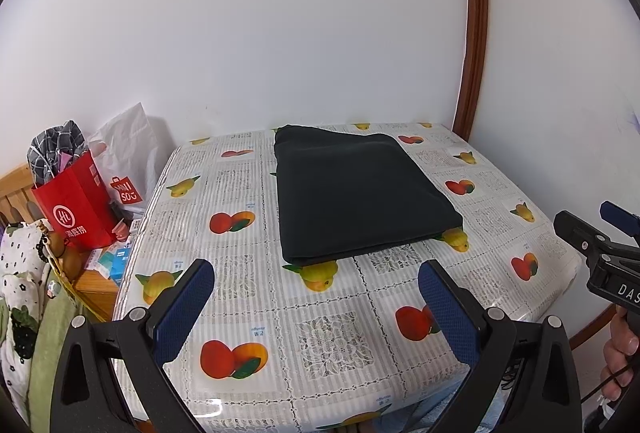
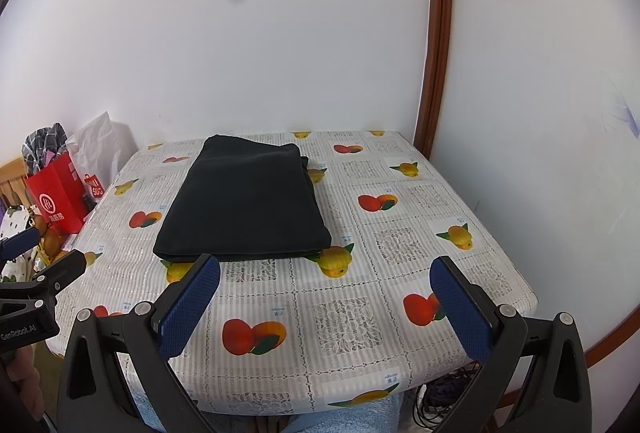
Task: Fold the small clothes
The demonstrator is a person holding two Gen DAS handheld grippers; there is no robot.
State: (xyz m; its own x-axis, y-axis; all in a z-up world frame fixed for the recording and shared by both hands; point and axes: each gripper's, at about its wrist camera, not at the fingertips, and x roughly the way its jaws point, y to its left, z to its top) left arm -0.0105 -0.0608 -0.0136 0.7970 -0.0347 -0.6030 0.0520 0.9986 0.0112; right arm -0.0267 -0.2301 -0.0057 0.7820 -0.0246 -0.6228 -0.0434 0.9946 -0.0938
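A dark, near-black garment lies folded into a flat rectangle on the far half of the table, which wears a fruit-print cloth. My left gripper hovers above the near part of the table, short of the garment's front edge, open with nothing between its blue pads. My right gripper is held the same way, open and empty, with the garment ahead and slightly left. Each gripper shows in the other's view: the right gripper at the right edge, the left gripper at the left edge.
A red paper bag and a white plastic bag stand on a wooden piece left of the table. A white wall backs the table; a brown door frame rises at its far right corner. Cables hang below the front edge.
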